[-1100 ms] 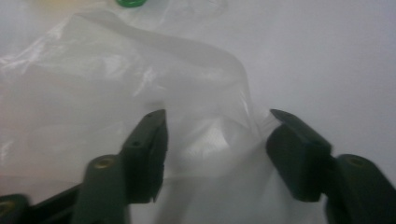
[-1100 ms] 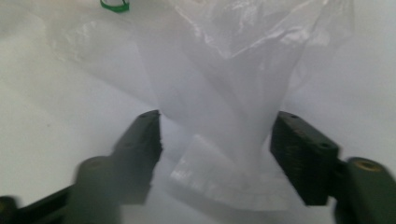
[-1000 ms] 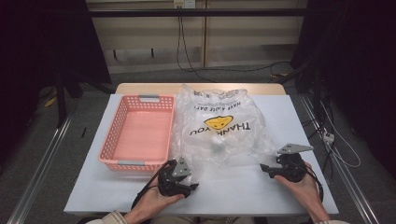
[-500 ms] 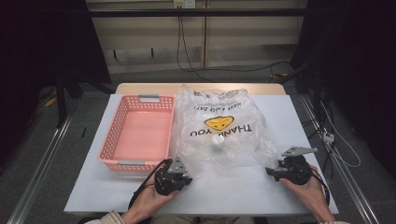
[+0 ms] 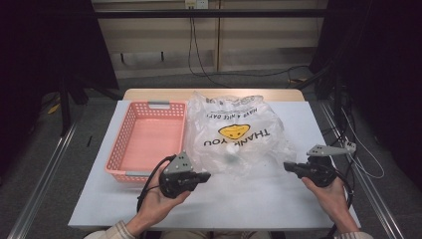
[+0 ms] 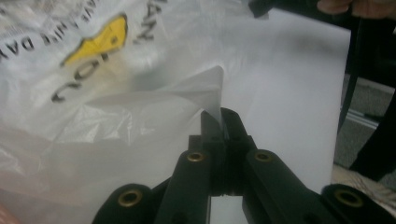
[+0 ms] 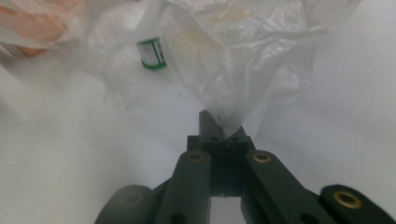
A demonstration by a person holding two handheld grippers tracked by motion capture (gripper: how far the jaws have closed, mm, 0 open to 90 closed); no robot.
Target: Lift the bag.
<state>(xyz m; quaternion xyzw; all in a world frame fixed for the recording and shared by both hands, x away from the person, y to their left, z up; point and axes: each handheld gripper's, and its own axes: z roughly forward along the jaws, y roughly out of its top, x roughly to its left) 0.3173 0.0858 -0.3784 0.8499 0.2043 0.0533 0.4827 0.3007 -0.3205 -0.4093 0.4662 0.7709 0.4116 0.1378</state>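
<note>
A clear plastic bag (image 5: 234, 132) printed with a yellow smiley and "THANK YOU" lies on the white table (image 5: 234, 199), with pale items inside. My left gripper (image 5: 205, 176) is at the bag's near left corner, shut on a flap of the bag (image 6: 212, 100). My right gripper (image 5: 287, 167) is at the bag's near right corner, shut on a bag handle (image 7: 233, 100). In the right gripper view, a small item with a green-edged label (image 7: 152, 53) shows through the plastic.
A pink plastic basket (image 5: 130, 144) stands empty to the left of the bag, close to my left gripper. Black cables trail from both grippers. The table's front edge is near the person's forearms, and bare white tabletop lies between the two grippers.
Both grippers have drawn slightly apart and toward the near edge, each keeping hold of its bag corner. The bag's near edge is spread a little wider.
</note>
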